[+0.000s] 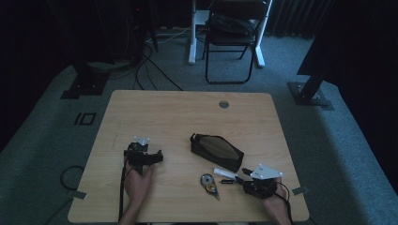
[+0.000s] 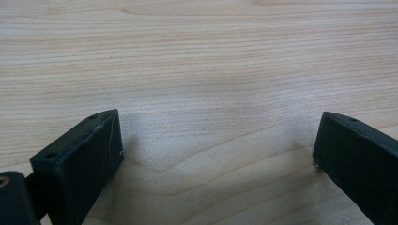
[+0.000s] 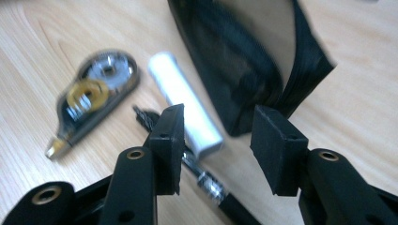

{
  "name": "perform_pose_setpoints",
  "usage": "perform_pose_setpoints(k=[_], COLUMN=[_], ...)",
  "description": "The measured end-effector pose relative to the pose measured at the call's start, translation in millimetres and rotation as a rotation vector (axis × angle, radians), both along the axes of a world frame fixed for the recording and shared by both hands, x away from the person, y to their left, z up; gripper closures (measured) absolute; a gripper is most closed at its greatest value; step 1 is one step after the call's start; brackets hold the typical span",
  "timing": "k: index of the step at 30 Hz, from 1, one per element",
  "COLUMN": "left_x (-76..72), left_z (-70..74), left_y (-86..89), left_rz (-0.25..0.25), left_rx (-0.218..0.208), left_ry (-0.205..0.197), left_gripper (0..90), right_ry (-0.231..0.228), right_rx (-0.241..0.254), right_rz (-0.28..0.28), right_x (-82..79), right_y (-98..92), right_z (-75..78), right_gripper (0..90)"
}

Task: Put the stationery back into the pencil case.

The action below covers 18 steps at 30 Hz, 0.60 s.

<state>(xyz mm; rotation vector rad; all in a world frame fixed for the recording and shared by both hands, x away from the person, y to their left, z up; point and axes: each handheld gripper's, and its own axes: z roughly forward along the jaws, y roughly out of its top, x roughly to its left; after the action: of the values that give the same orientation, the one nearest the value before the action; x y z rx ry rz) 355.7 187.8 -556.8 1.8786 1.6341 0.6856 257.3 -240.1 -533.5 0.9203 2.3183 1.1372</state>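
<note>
My right gripper (image 1: 242, 181) hovers low at the table's front right, jaws pointing left at a small group of items. In the right gripper view the gripper (image 3: 220, 123) stands open, with nothing pressed between its pads. Just beyond its jaws lie a white tube (image 3: 184, 102), a black pen (image 3: 206, 180) and a correction-tape dispenser (image 3: 94, 96). A black pouch (image 3: 248, 61) lies open behind them. From above, the pouch (image 1: 217, 151) sits right of centre, with the tube (image 1: 224, 172), pen (image 1: 227, 181) and dispenser (image 1: 209, 183) in front of it. My left gripper (image 1: 143, 153) rests at the left, open (image 2: 216, 136) over bare wood.
The wooden table (image 1: 187, 112) has a round cable grommet (image 1: 224, 104) near its far edge. A black folding chair (image 1: 232, 37) and white desk legs (image 1: 192, 33) stand on the carpet beyond. Cables run across the floor at the far left.
</note>
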Motion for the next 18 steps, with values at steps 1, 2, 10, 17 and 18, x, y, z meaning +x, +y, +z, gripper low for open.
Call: perform_pose_setpoints(k=[1,2,10,17,18], left_x=[0.0,0.0,0.0,0.0,0.0], left_z=[0.0,0.0,0.0,0.0,0.0], left_y=[0.0,0.0,0.0,0.0,0.0], left_rz=[0.000,0.000,0.000,0.000,0.000], left_rx=[0.000,0.000,0.000,0.000,0.000], left_ry=[0.000,0.000,0.000,0.000,0.000], left_gripper=[2.2,2.2,2.2,2.2,2.2], right_ry=[0.000,0.020,0.051,0.080,0.086], right_rx=[0.000,-0.015,-0.044,-0.062,-0.065], right_rz=[0.000,0.006,0.032,0.034,0.036], right_x=[0.0,1.3,2.4,3.1,3.2], right_y=[0.0,0.4,2.4,1.4,1.3], right_z=[0.0,-5.3,-13.6,-19.3,-19.9], right_gripper=[55.4,55.9,58.9,59.7,60.3])
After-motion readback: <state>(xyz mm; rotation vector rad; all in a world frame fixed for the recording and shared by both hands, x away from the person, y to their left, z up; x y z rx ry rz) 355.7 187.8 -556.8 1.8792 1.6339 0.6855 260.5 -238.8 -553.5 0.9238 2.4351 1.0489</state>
